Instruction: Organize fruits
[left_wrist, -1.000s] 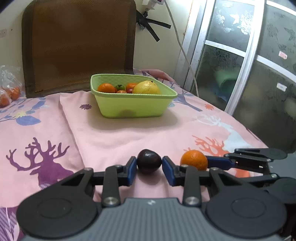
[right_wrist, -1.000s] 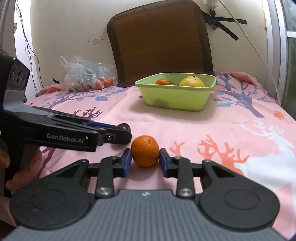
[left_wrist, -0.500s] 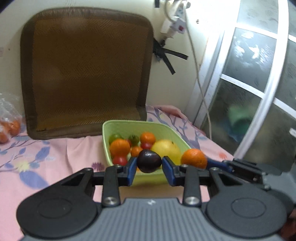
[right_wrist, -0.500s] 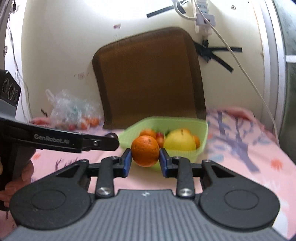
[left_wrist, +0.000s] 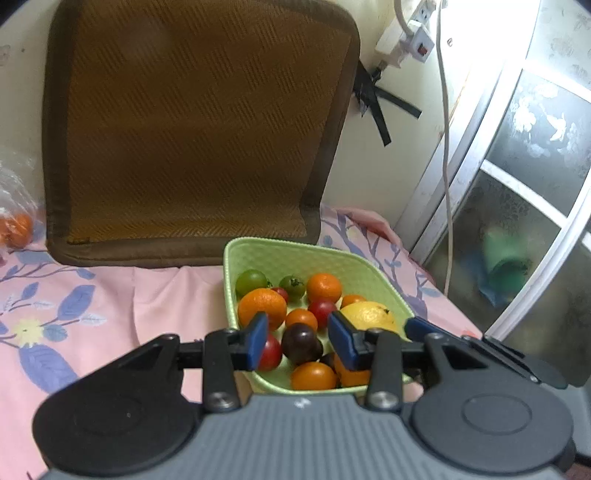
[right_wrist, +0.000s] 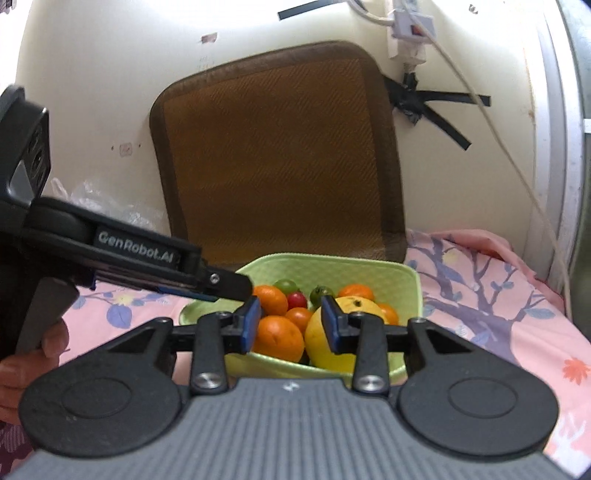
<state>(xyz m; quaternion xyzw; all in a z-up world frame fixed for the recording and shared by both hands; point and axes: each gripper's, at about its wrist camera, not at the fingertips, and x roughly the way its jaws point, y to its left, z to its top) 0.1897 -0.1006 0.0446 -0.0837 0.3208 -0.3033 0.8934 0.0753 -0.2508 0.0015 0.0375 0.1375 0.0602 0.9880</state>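
Note:
A light green basket (left_wrist: 351, 266) (right_wrist: 410, 291) on the pink bedspread holds several oranges, small tomatoes and a big yellow citrus (left_wrist: 367, 313) (right_wrist: 325, 343). My left gripper (left_wrist: 298, 339) is open above the basket's near side; the dark purple plum (left_wrist: 301, 343) lies in the basket below its fingers. My right gripper (right_wrist: 290, 328) is open above the basket; the orange (right_wrist: 277, 339) lies in the basket under its fingers, beside the yellow citrus. The right gripper's fingertip (left_wrist: 419, 326) shows in the left wrist view.
A brown cushion (left_wrist: 192, 140) (right_wrist: 273, 162) leans on the wall behind the basket. A plastic bag of fruit (left_wrist: 16, 221) (right_wrist: 107, 206) lies at the far left. A white cable and power strip (left_wrist: 410, 40) hang at the right, beside a glass door (left_wrist: 524, 184).
Both grippers moved forward over the basket and opened. The plum dropped from the left gripper and the orange from the right gripper into the basket.

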